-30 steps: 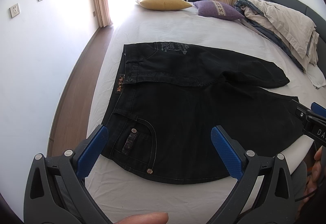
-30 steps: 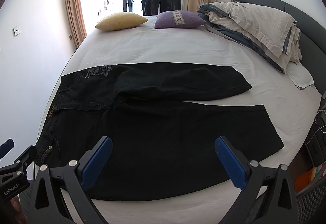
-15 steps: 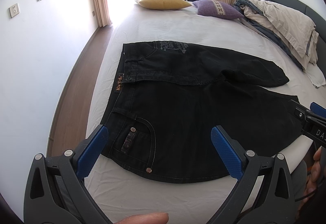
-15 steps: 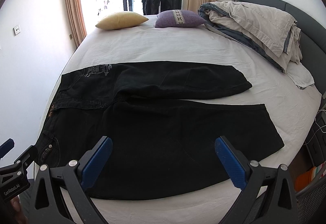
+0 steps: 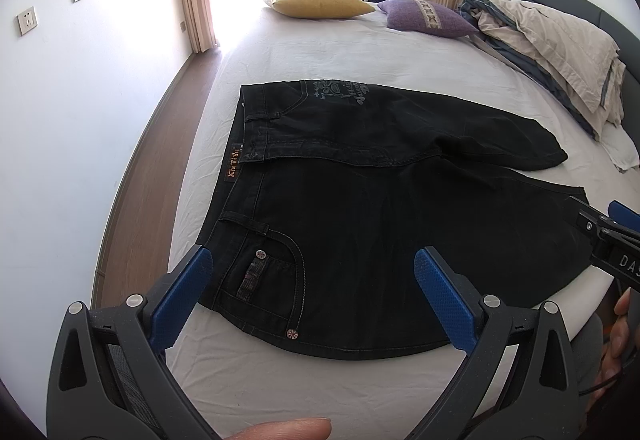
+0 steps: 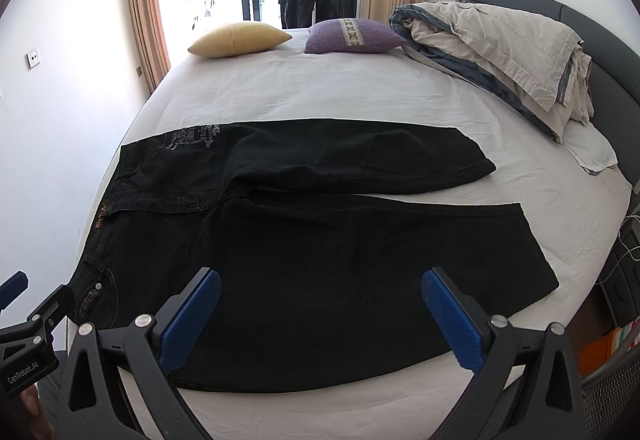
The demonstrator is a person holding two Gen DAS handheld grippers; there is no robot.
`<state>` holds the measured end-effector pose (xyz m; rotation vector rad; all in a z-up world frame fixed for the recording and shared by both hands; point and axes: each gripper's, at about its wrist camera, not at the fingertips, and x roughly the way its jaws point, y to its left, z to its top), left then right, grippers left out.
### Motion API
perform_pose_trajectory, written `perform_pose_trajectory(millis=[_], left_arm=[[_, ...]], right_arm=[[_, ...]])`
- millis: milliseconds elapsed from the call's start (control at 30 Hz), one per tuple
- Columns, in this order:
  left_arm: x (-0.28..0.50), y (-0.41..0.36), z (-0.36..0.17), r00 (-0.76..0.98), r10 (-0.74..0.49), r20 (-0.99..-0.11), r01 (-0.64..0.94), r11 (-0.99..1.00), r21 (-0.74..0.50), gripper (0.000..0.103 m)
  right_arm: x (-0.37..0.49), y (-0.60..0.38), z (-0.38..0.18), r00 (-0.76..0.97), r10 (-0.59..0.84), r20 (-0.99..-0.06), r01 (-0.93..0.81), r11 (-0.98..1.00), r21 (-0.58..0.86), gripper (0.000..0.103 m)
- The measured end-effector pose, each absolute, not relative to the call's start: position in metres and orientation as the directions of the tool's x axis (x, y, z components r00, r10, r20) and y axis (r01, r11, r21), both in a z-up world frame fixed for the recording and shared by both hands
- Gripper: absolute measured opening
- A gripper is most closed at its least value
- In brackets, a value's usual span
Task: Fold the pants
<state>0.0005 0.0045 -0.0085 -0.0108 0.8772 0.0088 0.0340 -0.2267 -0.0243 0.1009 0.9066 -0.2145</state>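
Note:
Black jeans (image 5: pixel 360 207) lie spread flat on the white bed sheet (image 5: pixel 320 51), waistband to the left, legs running right; they also show in the right wrist view (image 6: pixel 320 240). The far leg lies apart from the near one and looks shorter. My left gripper (image 5: pixel 312 280) is open and empty, above the near waist pocket. My right gripper (image 6: pixel 320 304) is open and empty, over the near leg's thigh. Each gripper shows at the edge of the other's view.
A yellow pillow (image 6: pixel 240 39) and a purple pillow (image 6: pixel 352 35) lie at the far end of the bed. A crumpled duvet (image 6: pixel 500 47) is piled along the grey headboard at right. The white wall (image 5: pixel 60 159) and wood floor run along the left.
Both grippers have drifted slightly; the jeans sit a little lower and nearer in the left wrist view. The jeans have not moved on the bed.

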Motion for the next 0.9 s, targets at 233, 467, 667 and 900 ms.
perform_pose_trajectory(millis=[233,467,667,900], left_arm=[[0.0,0.005,-0.009,0.639,0.003,-0.77,-0.012,1.0,-0.006,0.103],[-0.003,0.002,-0.018,0.634,0.005,-0.773,-0.009,1.0,-0.001,0.103],[0.021,0.008,-0.02,0.63,-0.096,-0.77,0.074,0.995,-0.063,0.103],[0.113,0.013,-0.019,0.571,-0.218,-0.791,0.246,0.965,-0.088,0.103]], right_arm=[[0.034,-0.223,-0.03,0.594,-0.139,-0.792,0.223,0.975,-0.004,0.103],[0.038,-0.225,-0.032,0.6,-0.118,-0.791,0.202,0.979,0.008,0.103],[0.054,-0.228,-0.028,0.663,-0.044,-0.748,0.079,0.997,0.011,0.103],[0.114,-0.234,-0.031,0.689,0.133,-0.712,-0.199,0.98,-0.009,0.103]])
